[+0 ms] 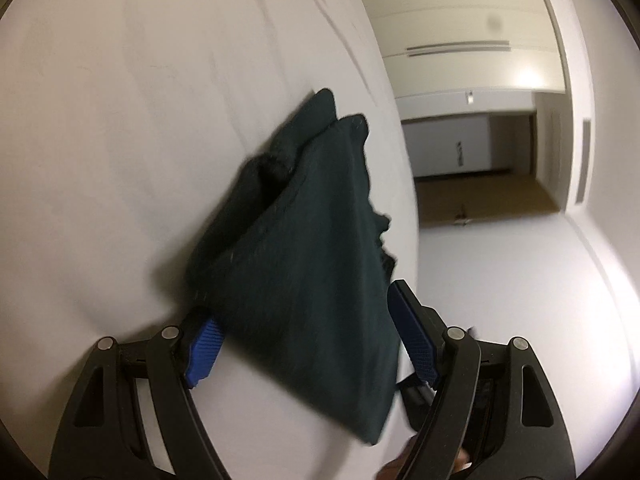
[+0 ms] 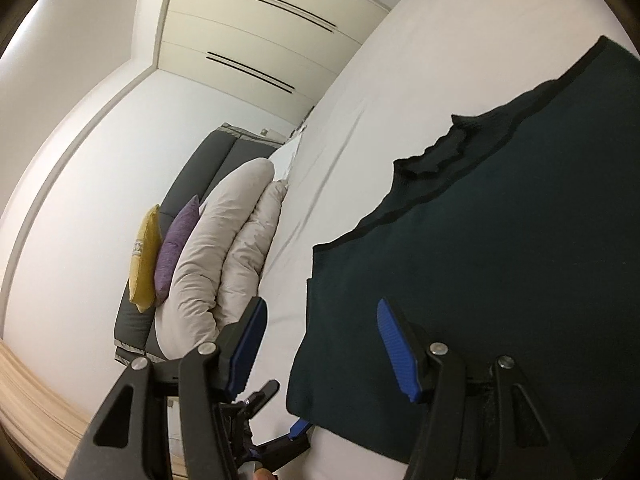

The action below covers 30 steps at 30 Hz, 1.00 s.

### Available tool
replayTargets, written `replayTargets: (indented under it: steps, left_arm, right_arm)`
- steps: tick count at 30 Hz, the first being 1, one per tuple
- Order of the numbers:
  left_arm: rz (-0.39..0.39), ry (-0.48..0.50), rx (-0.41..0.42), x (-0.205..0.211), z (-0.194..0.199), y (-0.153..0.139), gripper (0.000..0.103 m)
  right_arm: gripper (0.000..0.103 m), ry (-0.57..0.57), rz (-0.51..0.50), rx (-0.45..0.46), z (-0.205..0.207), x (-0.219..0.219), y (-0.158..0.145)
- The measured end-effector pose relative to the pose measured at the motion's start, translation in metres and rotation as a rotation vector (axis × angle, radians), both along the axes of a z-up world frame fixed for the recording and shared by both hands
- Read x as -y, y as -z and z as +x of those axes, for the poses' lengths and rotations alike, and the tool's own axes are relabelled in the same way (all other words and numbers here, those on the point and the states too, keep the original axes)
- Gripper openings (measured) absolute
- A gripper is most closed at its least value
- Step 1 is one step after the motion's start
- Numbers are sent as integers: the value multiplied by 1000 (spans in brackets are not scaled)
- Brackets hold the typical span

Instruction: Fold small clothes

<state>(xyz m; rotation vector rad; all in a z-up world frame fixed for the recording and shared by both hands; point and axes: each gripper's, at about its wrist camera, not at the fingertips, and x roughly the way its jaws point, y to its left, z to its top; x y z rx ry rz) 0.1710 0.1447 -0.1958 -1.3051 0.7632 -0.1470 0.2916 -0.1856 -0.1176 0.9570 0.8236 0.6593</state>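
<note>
The left gripper (image 1: 308, 336) has its jaws spread wide, released, with the dark green garment (image 1: 304, 248) lying between them on the white bed (image 1: 120, 140). The cloth is folded, its black-trimmed edges bunched. The right gripper (image 2: 320, 344) likewise gapes, hovering over the garment's corner.

- White bed (image 2: 400, 80) fills the room.
- Grey headboard (image 2: 208, 160) behind pale pillows (image 2: 224, 240), purple cushion (image 2: 176, 240), yellow cushion (image 2: 144, 256).
- Cream wardrobe doors (image 2: 256, 32).
- Wooden floor (image 1: 480, 200).
</note>
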Motion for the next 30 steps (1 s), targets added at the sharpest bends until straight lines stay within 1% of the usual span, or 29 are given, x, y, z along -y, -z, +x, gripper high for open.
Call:
replayTargets:
  steps: [2, 4, 6, 8, 9, 11, 12, 13, 16, 17, 19, 20, 21, 23, 24, 25, 26, 27, 28, 29, 30]
  left_arm:
    - [-20, -3, 11, -1, 6, 2, 76]
    - [-36, -2, 29, -1, 14, 4, 66]
    - [-47, 8, 23, -5, 22, 10, 43]
    - [-75, 4, 5, -9, 28, 19, 32]
    - [-80, 5, 5, -10, 28, 21, 30]
    - [-58, 16, 8, -10, 30, 22, 26]
    - [-44, 23, 8, -8, 35, 22, 25]
    - [-29, 27, 8, -6, 40, 22, 25]
    - [10, 27, 4, -3, 49, 20, 19]
    - [22, 27, 1, -2, 51, 19, 14]
    - [58, 37, -3, 0, 57, 14, 12]
    - [91, 47, 4, 2, 60, 9, 11]
    - [124, 57, 15, 4, 62, 1, 11]
    - [240, 91, 50, 15, 66, -25, 11]
    - [306, 115, 77, 25, 69, -39, 11]
    - [385, 149, 114, 41, 75, -56, 11]
    - [470, 187, 149, 60, 78, -72, 11]
    - [564, 229, 183, 84, 81, -85, 11]
    - [678, 281, 219, 111, 81, -96, 11]
    - [795, 327, 257, 138, 77, -101, 11]
    - [862, 352, 276, 156, 73, -102, 11]
  right_arm:
    - [62, -10, -1, -20, 9, -5, 1]
    - [62, -19, -24, -46, 19, -12, 5]
    - [62, -24, -40, -76, 29, -18, 11]
    - [62, -25, -51, -105, 37, -22, 19]
    - [62, -28, -61, -119, 41, -23, 24]
    - [61, -26, -120, -170, 47, -26, 37]
    - [53, -27, -146, -202, 49, -28, 45]
    - [48, -28, -159, -214, 50, -28, 51]
    - [47, -32, -157, -184, 47, -27, 54]
    - [47, -36, -160, -180, 47, -27, 54]
    - [47, -48, -157, -181, 48, -26, 53]
    - [47, -53, -153, -184, 48, -25, 52]
    - [50, -59, -144, -190, 47, -24, 50]
    - [58, -69, -106, -185, 44, -17, 41]
    - [63, -76, -90, -172, 43, -13, 36]
    - [68, -81, -77, -165, 43, -10, 32]
    - [70, -87, -56, -160, 44, -4, 28]
    - [74, -92, -35, -161, 45, 0, 26]
    - [78, -101, -5, -165, 48, 4, 26]
    - [80, -115, 24, -175, 52, 7, 28]
    - [85, -133, 54, -194, 56, 9, 31]
